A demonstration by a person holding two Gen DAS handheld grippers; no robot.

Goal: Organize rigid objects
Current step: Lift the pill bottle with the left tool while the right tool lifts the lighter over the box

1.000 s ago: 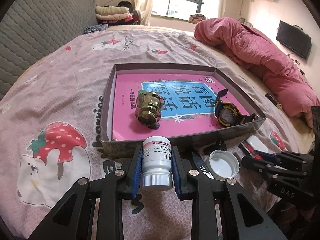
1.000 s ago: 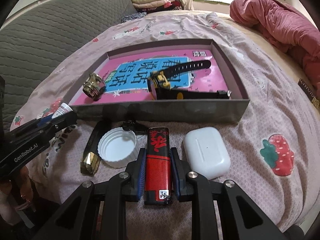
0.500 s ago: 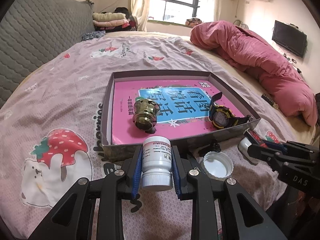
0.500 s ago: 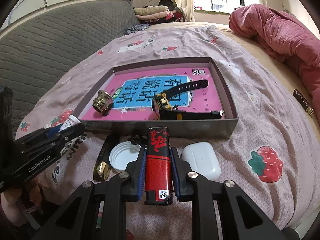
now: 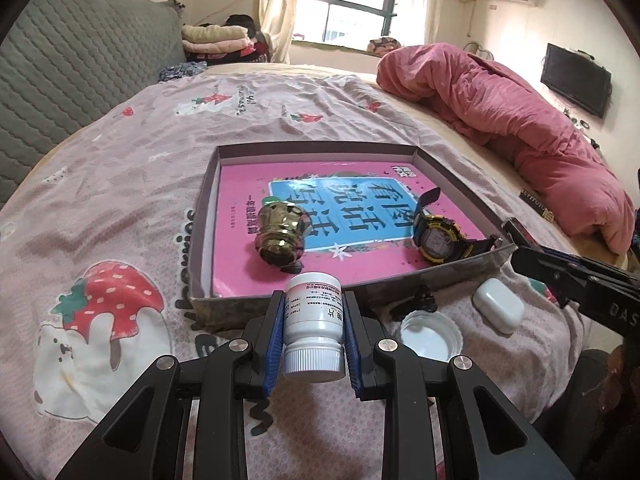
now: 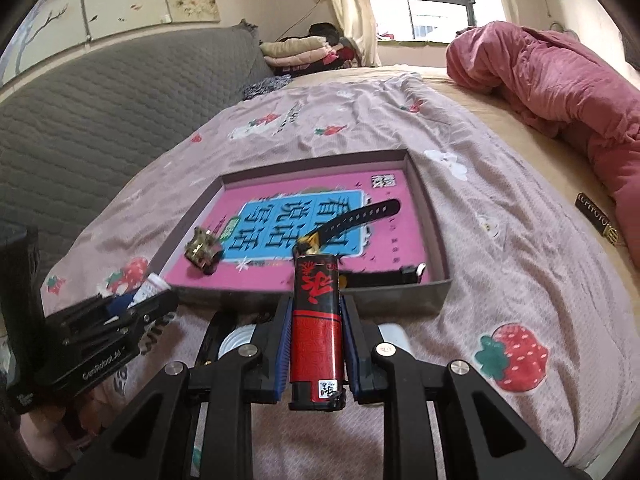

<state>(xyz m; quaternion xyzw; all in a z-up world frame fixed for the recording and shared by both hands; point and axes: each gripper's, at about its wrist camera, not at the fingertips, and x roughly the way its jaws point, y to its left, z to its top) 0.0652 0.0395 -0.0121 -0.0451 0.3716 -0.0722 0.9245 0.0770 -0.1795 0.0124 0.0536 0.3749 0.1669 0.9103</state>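
Currently, a white pill bottle is pinched between the blue pads of the left gripper, held above the bedspread just before the near wall of the grey tray. A red lighter is clamped by the right gripper, likewise at the tray's near edge. Inside the tray, a brass knob and a yellow watch are seen lying on a pink book. On the bedspread near the tray's near-right corner, a white cap and a white earbud case are left.
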